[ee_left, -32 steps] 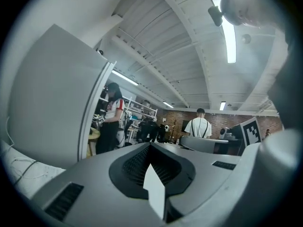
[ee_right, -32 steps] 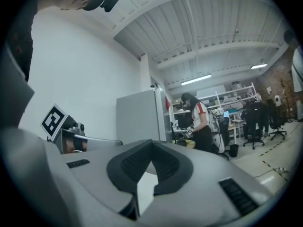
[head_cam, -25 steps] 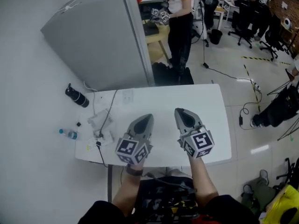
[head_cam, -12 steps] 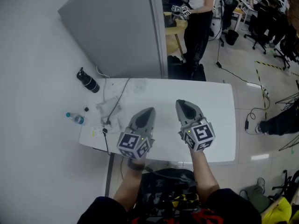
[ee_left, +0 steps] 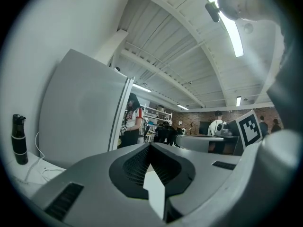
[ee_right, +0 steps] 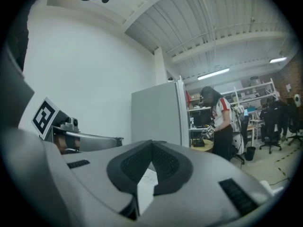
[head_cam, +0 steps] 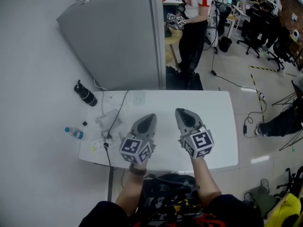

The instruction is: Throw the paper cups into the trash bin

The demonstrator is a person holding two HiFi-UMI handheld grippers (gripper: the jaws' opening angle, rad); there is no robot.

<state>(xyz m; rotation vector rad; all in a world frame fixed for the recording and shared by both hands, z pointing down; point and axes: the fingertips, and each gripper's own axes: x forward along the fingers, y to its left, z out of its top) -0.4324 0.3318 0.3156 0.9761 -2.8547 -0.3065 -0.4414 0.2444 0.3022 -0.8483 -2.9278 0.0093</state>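
tabletop: white (head_cam: 218, 126), with cables (head_cam: 112, 117) and some paper bits bunched at its left end
bottles: a black bottle (head_cam: 84, 93) and a small water bottle (head_cam: 73, 133) sit just past the left edge; honestly can't tell what they're sitting on
room: big open workshop. A tall grey panel (head_cam: 118, 41) stands right behind the tabletop's far edge, a person (head_cam: 194, 27) stands past it on the right, and office chairs (head_cam: 255, 22) are further off
bin: small dark one (head_cam: 226, 44) on the floor, far right, just beside that person and well apart from the tabletop
cups: can't make any out in these views
left claw: (head_cam: 149, 118) held level over the near middle of the tabletop, pointing far. Jaws pinched together at the tips, with only white tabletop showing through the hollow behind them, so it's gripping nothing
right claw: (head_cam: 182, 111) just beside the left one, same pose. Jaws closed tip to tip, holding nothing and not touching the tabletop as far as I can see
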